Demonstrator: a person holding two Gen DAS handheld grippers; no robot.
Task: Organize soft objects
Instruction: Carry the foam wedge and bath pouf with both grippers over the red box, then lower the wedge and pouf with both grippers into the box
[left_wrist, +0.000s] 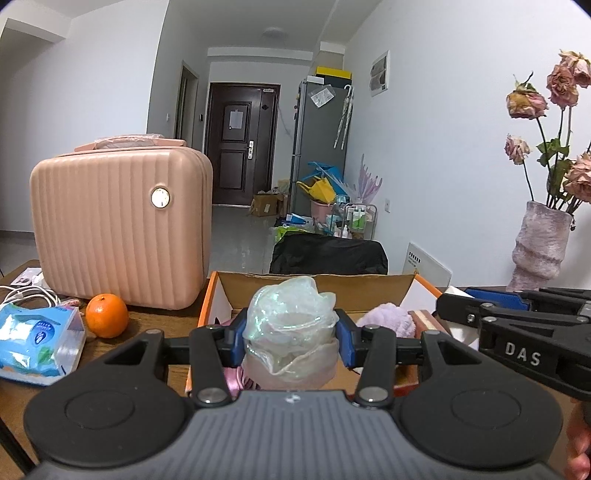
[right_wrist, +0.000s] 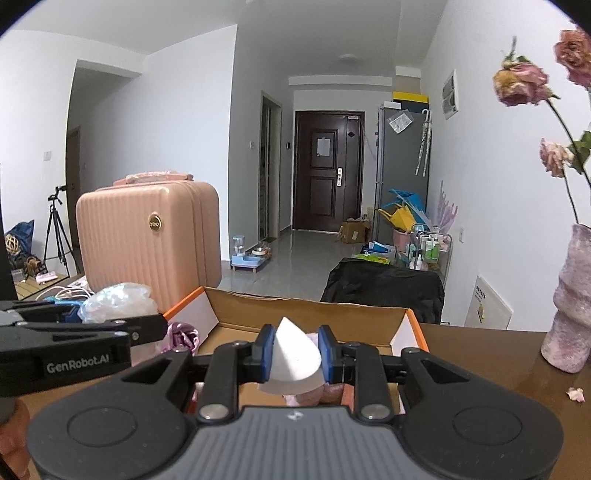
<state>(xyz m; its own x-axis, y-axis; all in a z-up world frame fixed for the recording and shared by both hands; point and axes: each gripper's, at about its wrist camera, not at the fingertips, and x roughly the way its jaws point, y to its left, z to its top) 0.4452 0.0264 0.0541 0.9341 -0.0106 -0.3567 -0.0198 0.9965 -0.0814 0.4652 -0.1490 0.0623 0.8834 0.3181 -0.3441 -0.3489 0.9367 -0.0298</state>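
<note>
My left gripper (left_wrist: 291, 338) is shut on a translucent iridescent organza scrunchie (left_wrist: 291, 332) and holds it over the open orange cardboard box (left_wrist: 210, 295). The scrunchie also shows in the right wrist view (right_wrist: 118, 301). My right gripper (right_wrist: 295, 354) is shut on a white cone-shaped sponge (right_wrist: 293, 356), also over the box (right_wrist: 412, 325). Inside the box lie a fluffy lilac piece (left_wrist: 388, 317), pink satin fabric (right_wrist: 181, 334) and other pink soft items partly hidden by the grippers. The right gripper's body appears at the right of the left wrist view (left_wrist: 517, 332).
A pink hard-shell case (left_wrist: 118, 221) stands left of the box on the wooden table (right_wrist: 480, 354). An orange (left_wrist: 107, 315), a blue tissue pack (left_wrist: 37, 339) and white cables (left_wrist: 26, 295) lie at the left. A vase of dried roses (left_wrist: 539, 247) stands at the right.
</note>
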